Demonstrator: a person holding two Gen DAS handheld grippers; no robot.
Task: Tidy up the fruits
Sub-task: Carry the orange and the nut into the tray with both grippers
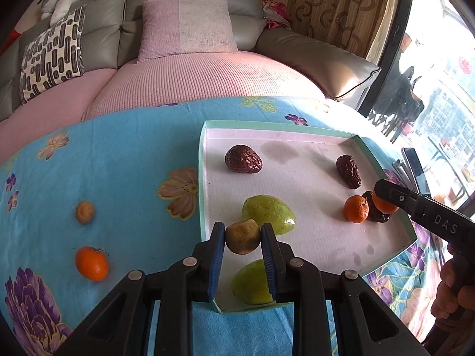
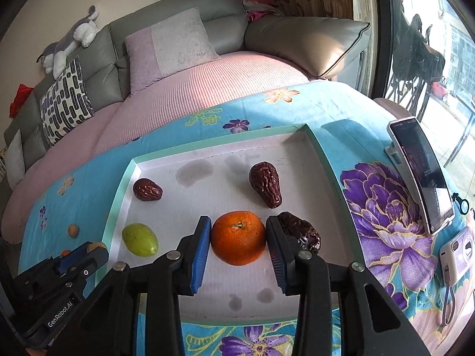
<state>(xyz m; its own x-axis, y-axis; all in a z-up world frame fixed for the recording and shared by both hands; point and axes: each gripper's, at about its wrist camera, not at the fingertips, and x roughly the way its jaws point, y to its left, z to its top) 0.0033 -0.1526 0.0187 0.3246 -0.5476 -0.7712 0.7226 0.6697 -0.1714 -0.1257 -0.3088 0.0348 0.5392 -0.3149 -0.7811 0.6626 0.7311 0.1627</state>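
Fruit sits in both grips over the tray (image 1: 383, 270): the left gripper (image 1: 242, 237) has its jaws closed on a brownish fruit (image 1: 242, 236) above the near-left corner, while the right gripper (image 2: 238, 238) pinches an orange (image 2: 238, 238) beside a date (image 2: 301, 230).

Tray's (image 2: 322, 148) middle lies open; dates (image 2: 265, 184) crowd its right side.

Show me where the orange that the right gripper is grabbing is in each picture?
Left wrist view: the orange peeks out at the far right, mostly hidden behind the right gripper's black finger, beside another orange.
Right wrist view: it sits at bottom centre between the blue pads.
Shared landmark: the dark date right beside it in the green-rimmed tray.
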